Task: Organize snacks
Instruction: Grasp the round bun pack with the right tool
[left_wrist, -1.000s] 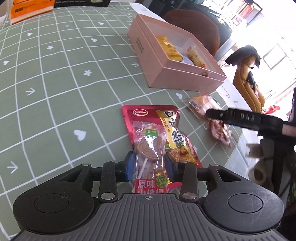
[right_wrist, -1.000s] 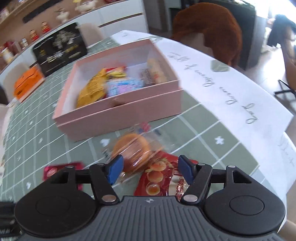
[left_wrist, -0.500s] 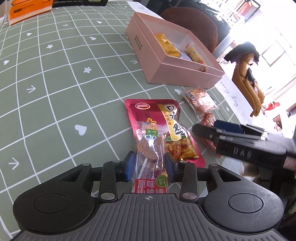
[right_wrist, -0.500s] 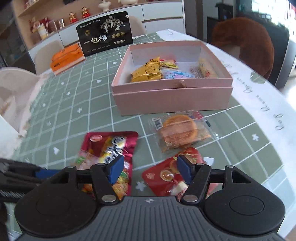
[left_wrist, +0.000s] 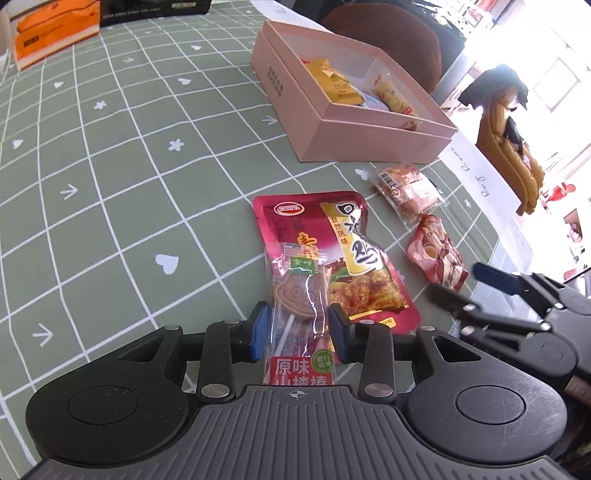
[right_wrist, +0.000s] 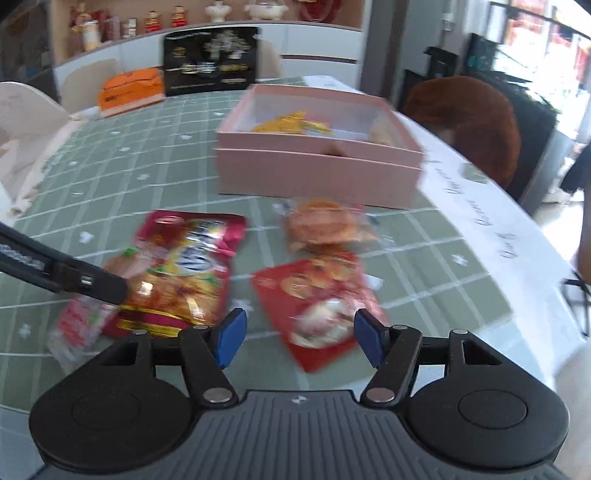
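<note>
Matt green grid cloth (left_wrist: 110, 206) under left gripper (left_wrist: 297, 328); glossy clear lolly wrapper (left_wrist: 299, 291) between its pads; shiny foil pouch (left_wrist: 332, 236) ahead; matt pink card box (left_wrist: 354, 136) beyond.

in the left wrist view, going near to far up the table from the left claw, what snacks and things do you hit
left claw → lollipop packet → big red snack pouch → pink box → orange box at the far edge

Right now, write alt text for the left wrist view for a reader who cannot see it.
The left gripper grips a clear-wrapped lollipop over a red snack pouch on a green grid tablecloth. Beyond lie two small packets and an open pink box of snacks; the right gripper enters, open, from the right.
</note>
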